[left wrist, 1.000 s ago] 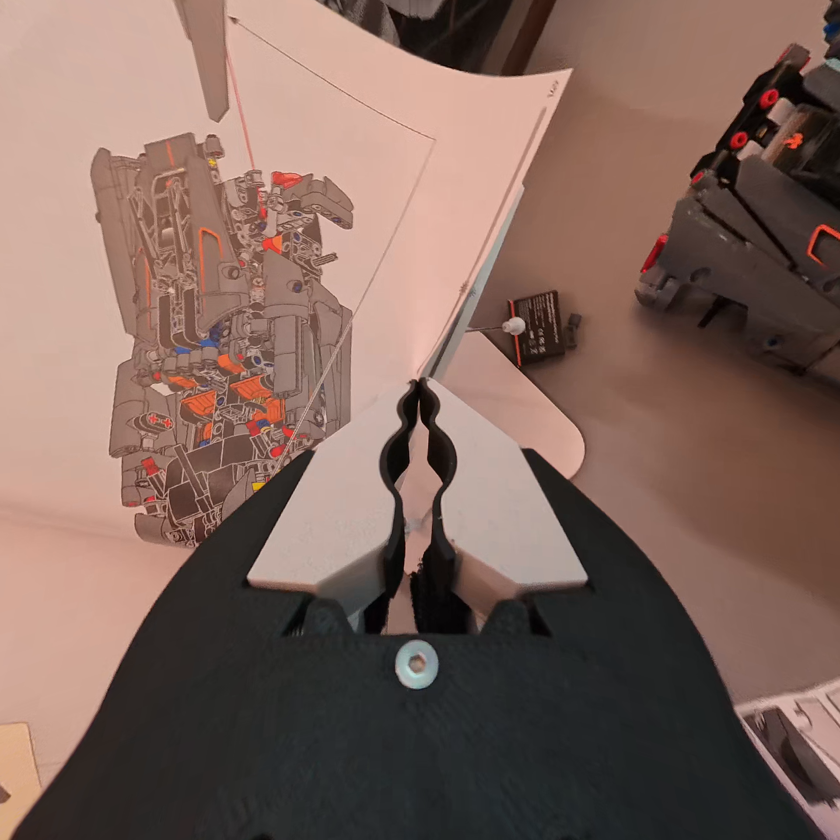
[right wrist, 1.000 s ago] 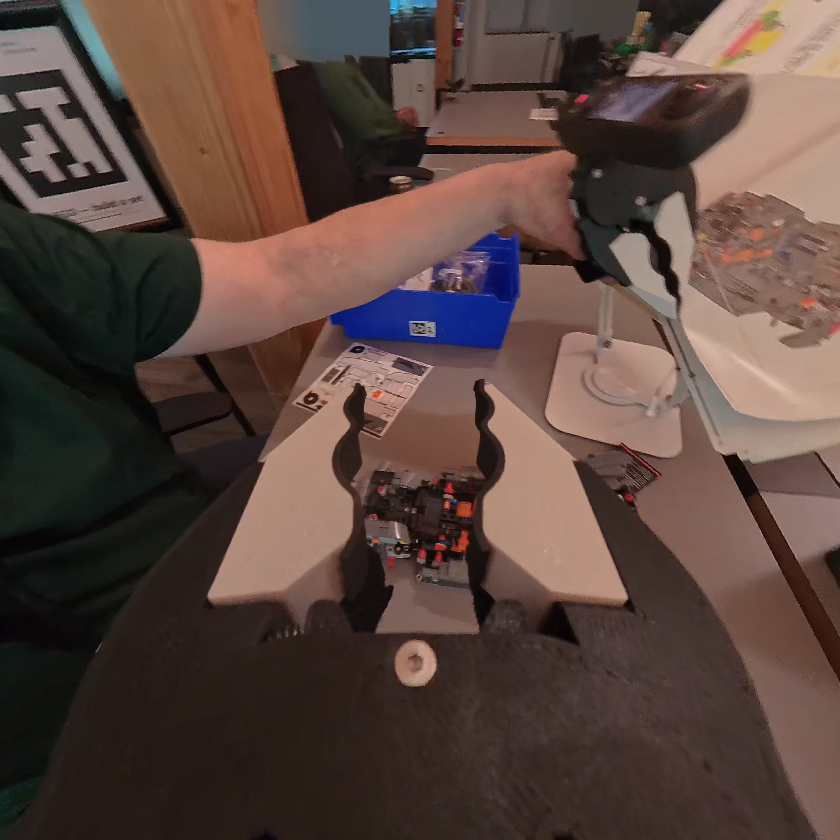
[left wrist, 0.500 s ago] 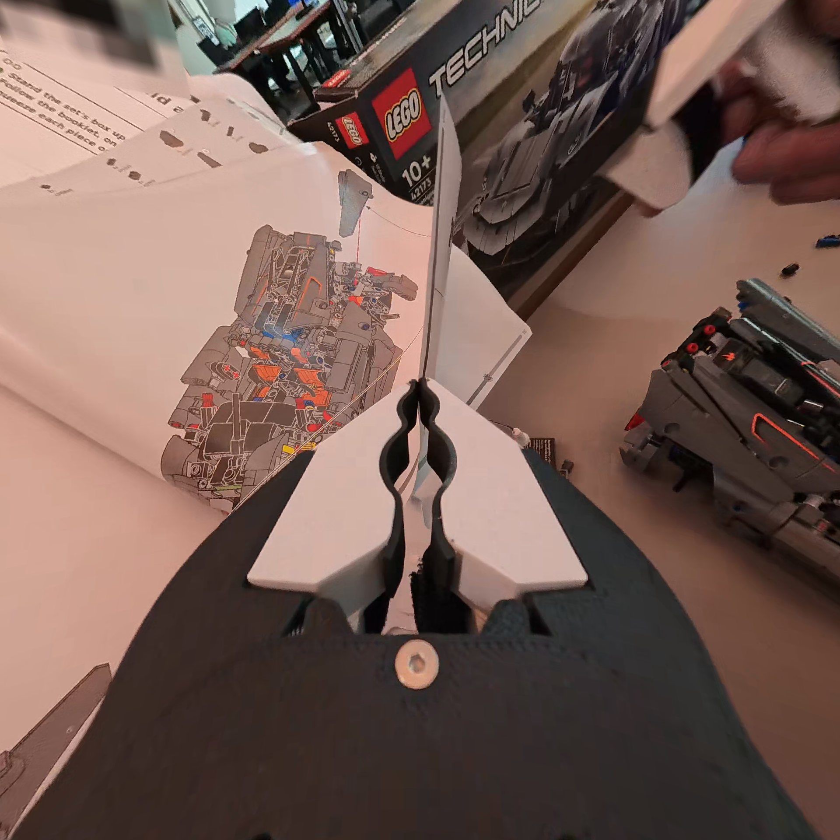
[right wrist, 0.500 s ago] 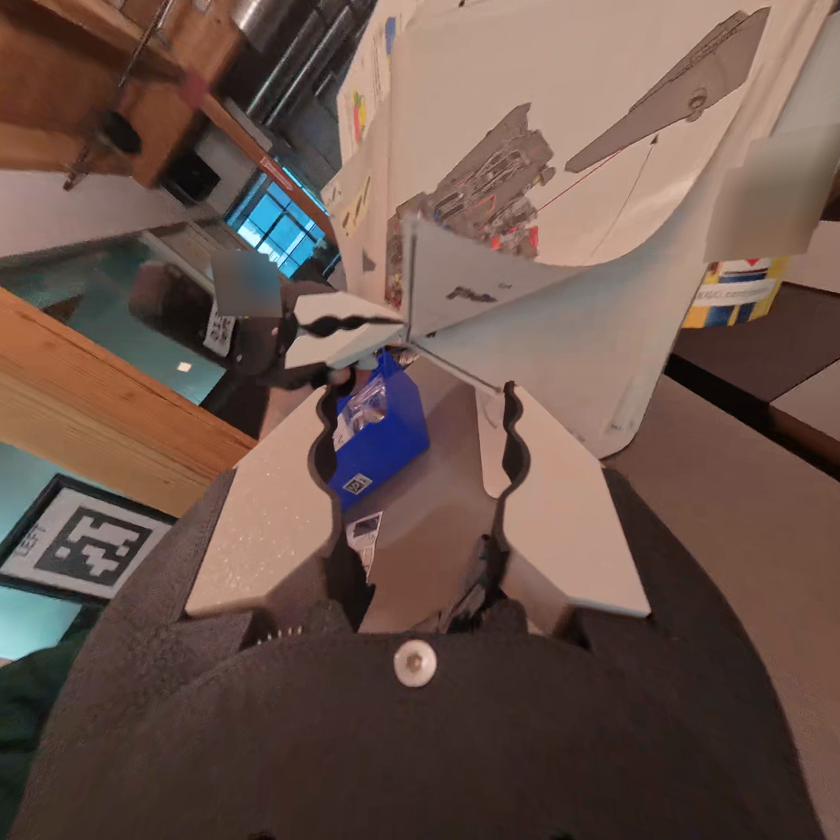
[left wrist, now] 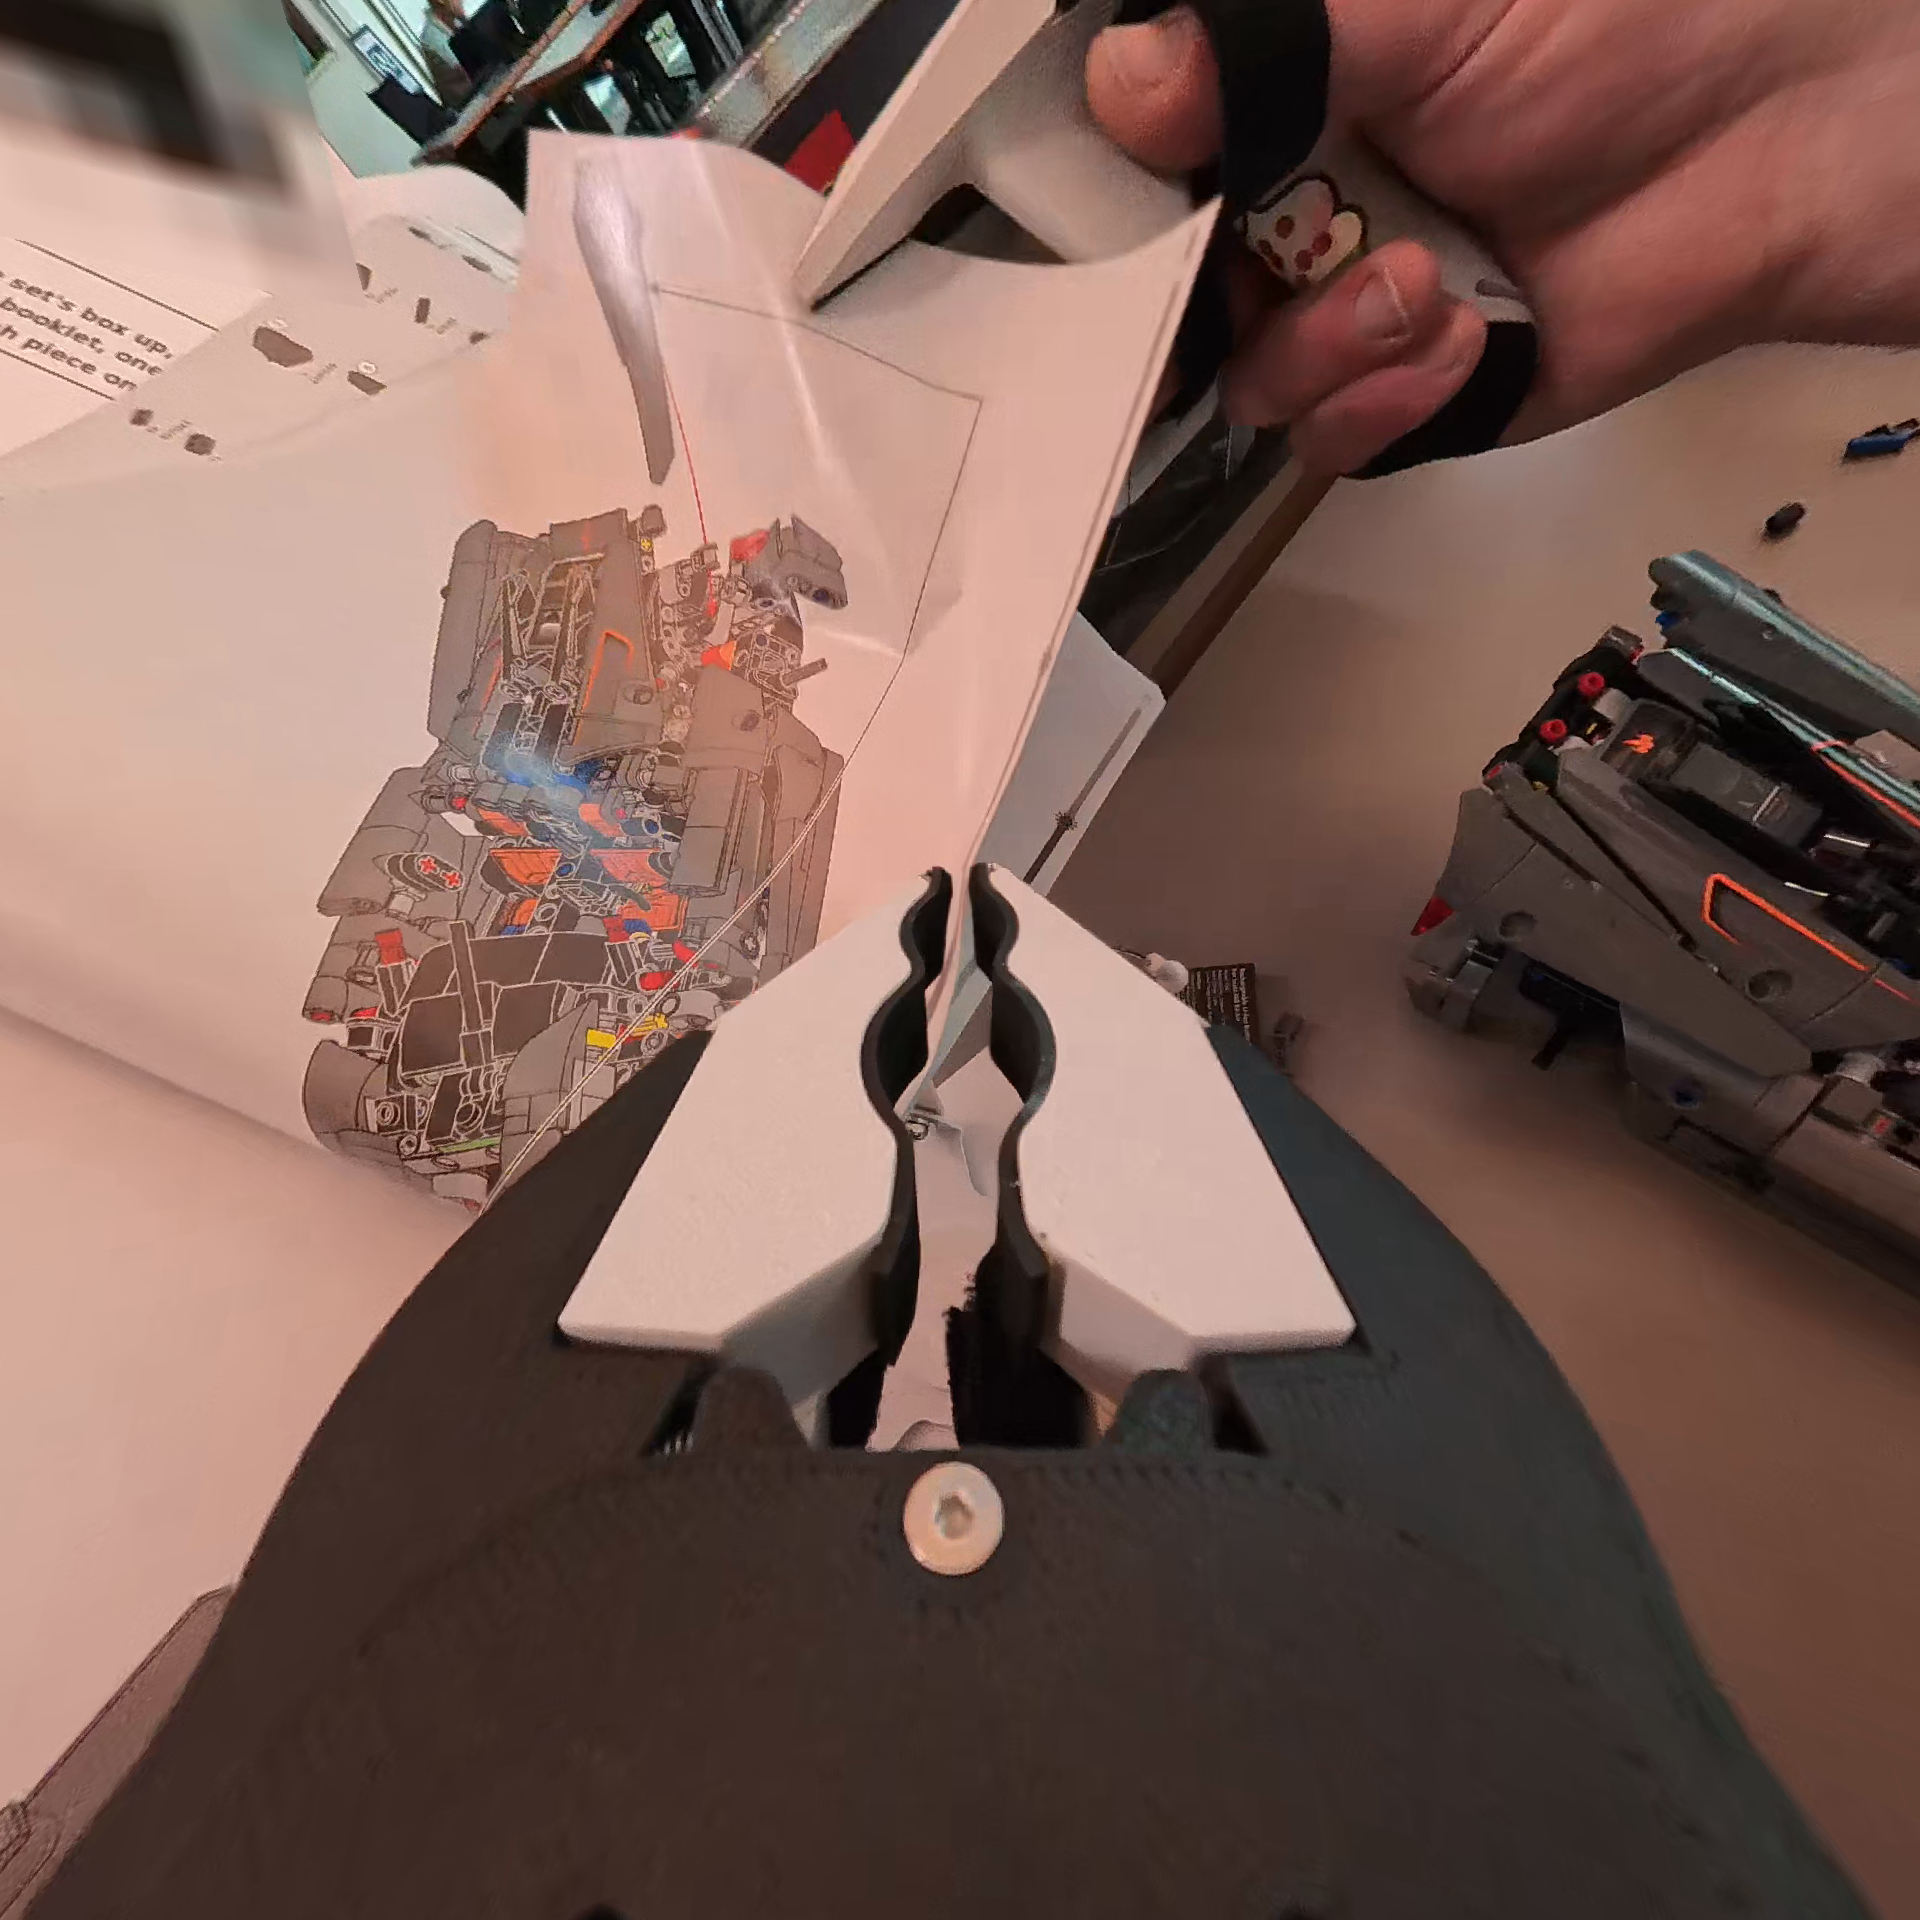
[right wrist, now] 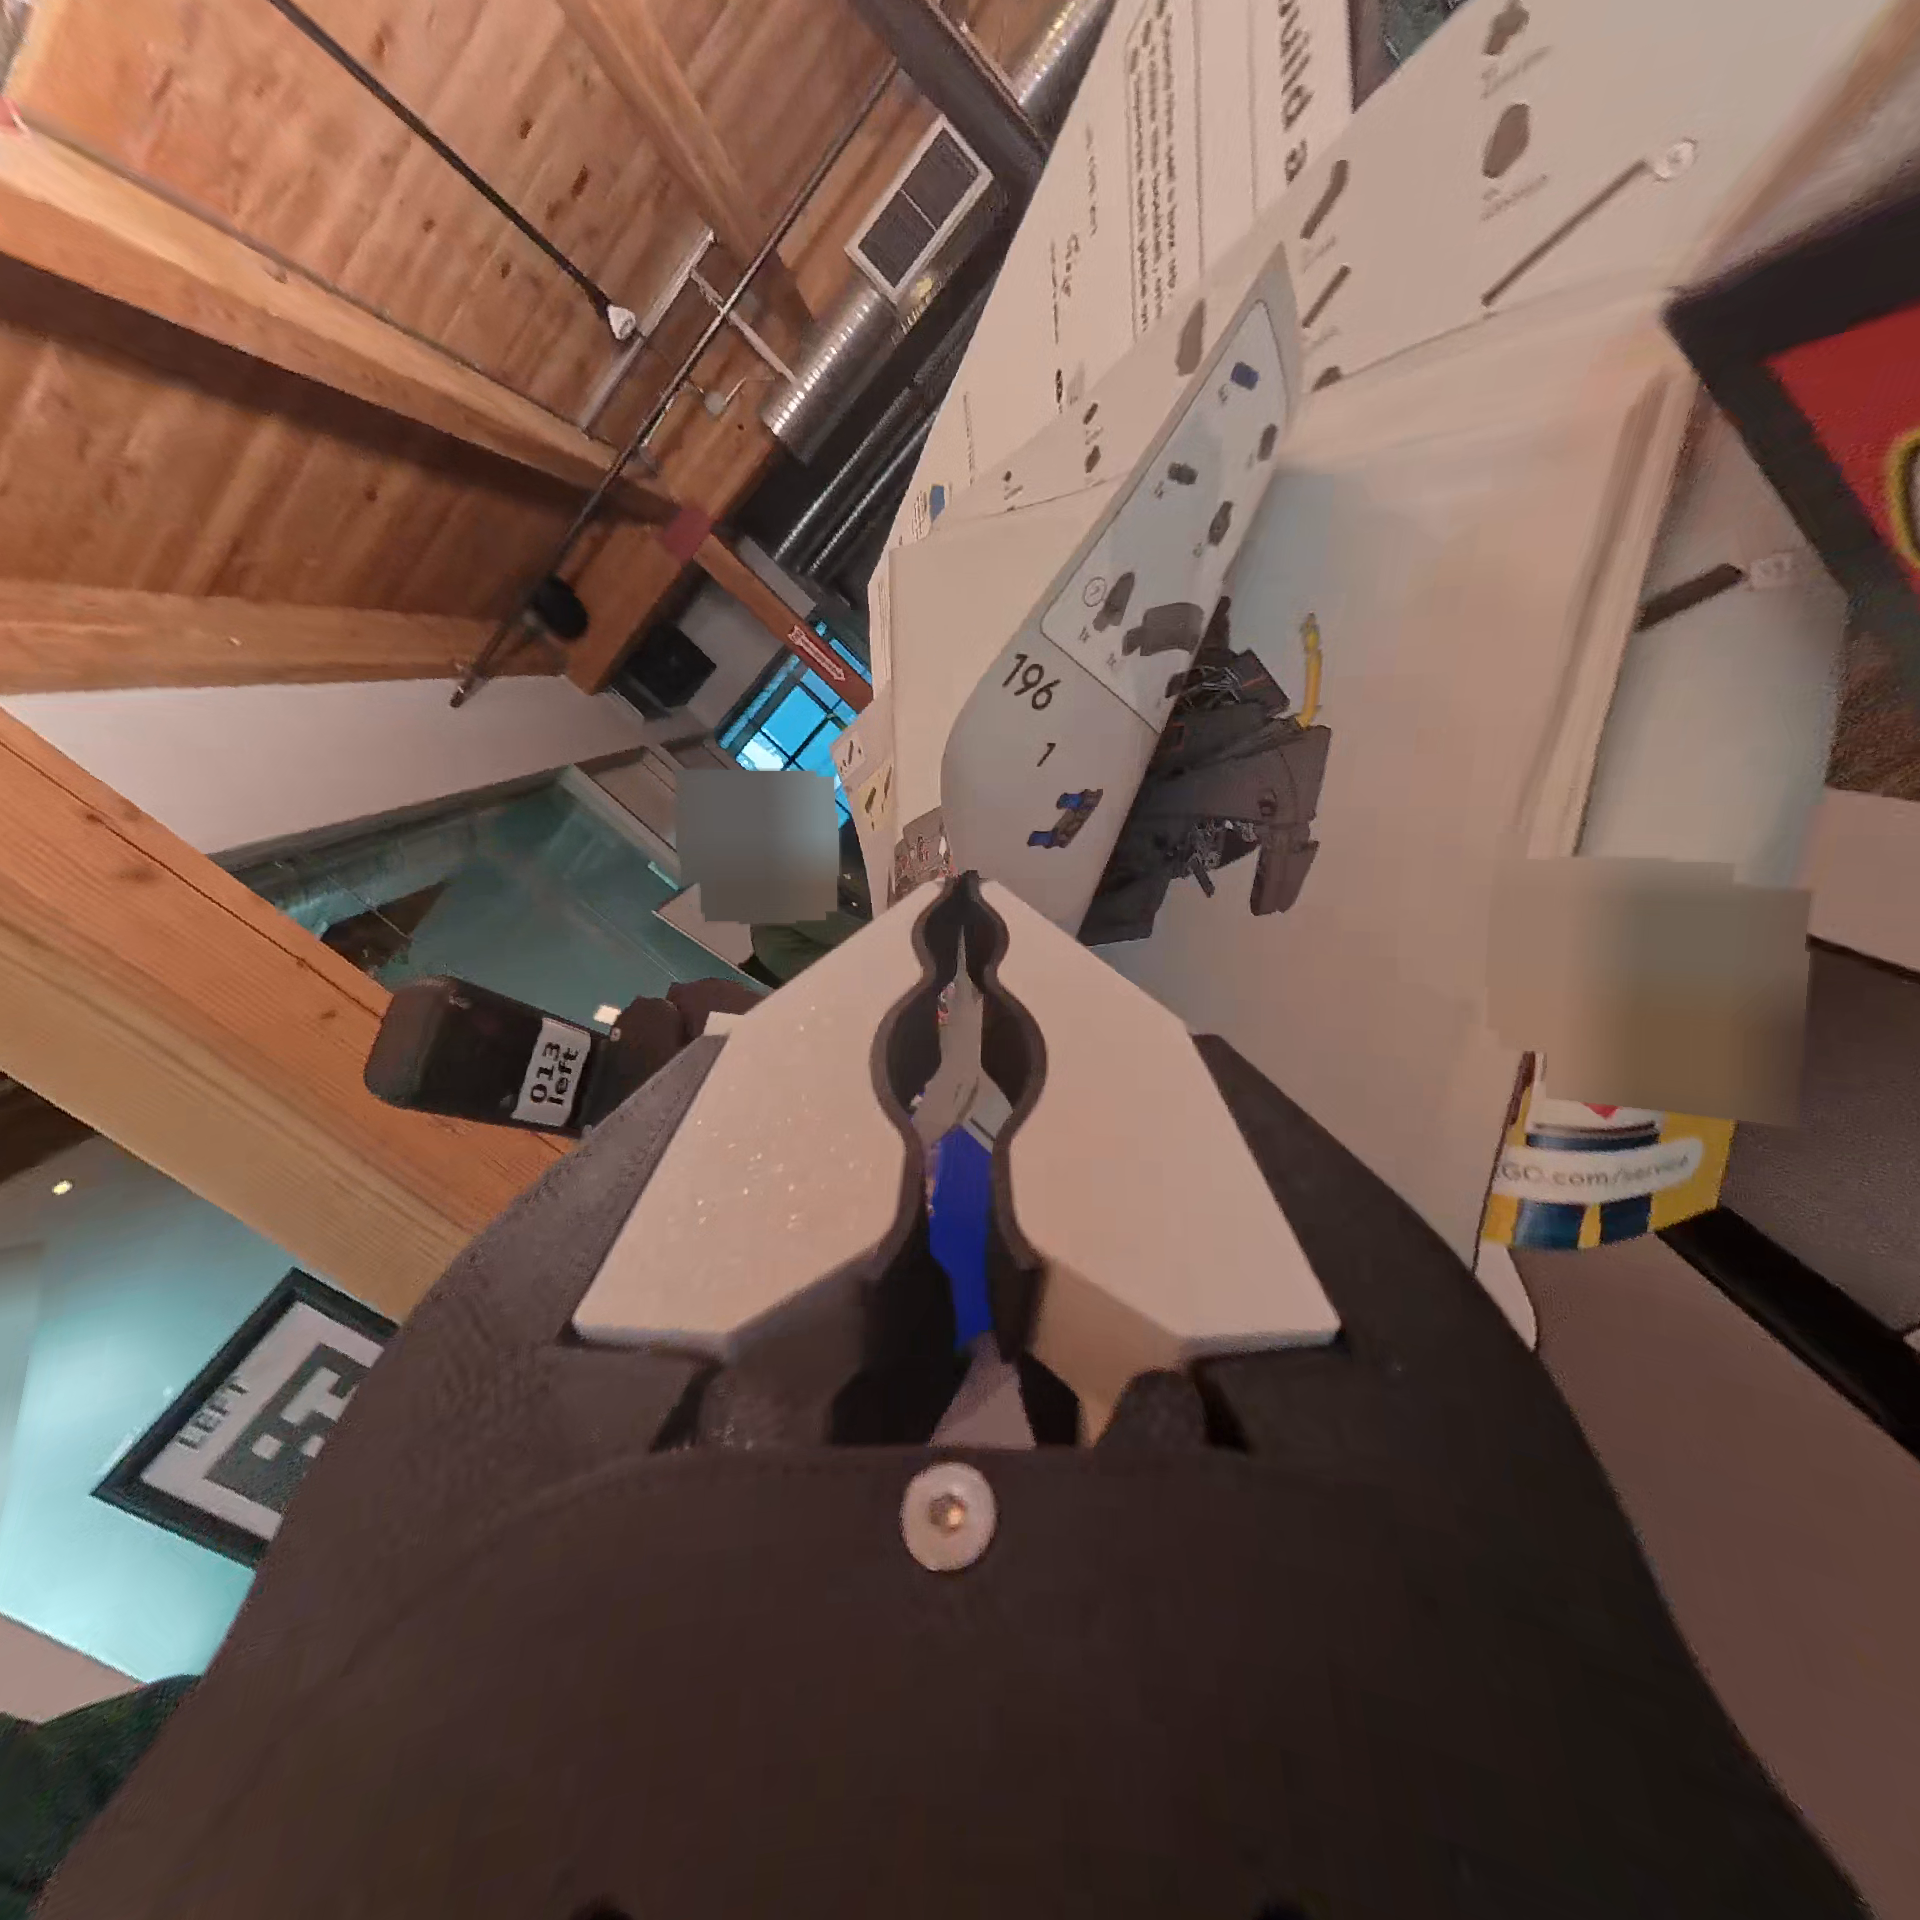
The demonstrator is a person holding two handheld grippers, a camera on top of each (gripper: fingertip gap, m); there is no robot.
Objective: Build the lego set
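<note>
Looking along my left gripper, I see its two fingers almost together with only a slim gap. The free edge of a turned page runs down through that gap. I cannot tell whether the fingers actually pinch the paper or merely flank it.

The page stands up out of the open booklet, which fills the view from 8 to 11 o'clock. Its free edge rises from my fingertips toward 1 o'clock. There the right gripper has the top corner, with a hand wrapped round its handle at 1 to 2 o'clock. The car drawing printed on the page has its long axis from 12 toward 7 o'clock.

The right wrist camera is tilted steeply. In it the right gripper's fingertips meet fully at the tips, and a strip of the page shows clamped between them just behind. More booklet pages fan out from 12 to 2 o'clock.

The half-built grey toy car sits on the table at 3 o'clock in the left view, well apart from both grippers. Its long axis runs from about 11 toward 5 o'clock, with orange trim on its near flank. I cannot tell which end is the nose.

A small black card lies on the table just right of my fingers. A black pin and a blue piece lie loose at 2 o'clock, beyond the car.
</note>
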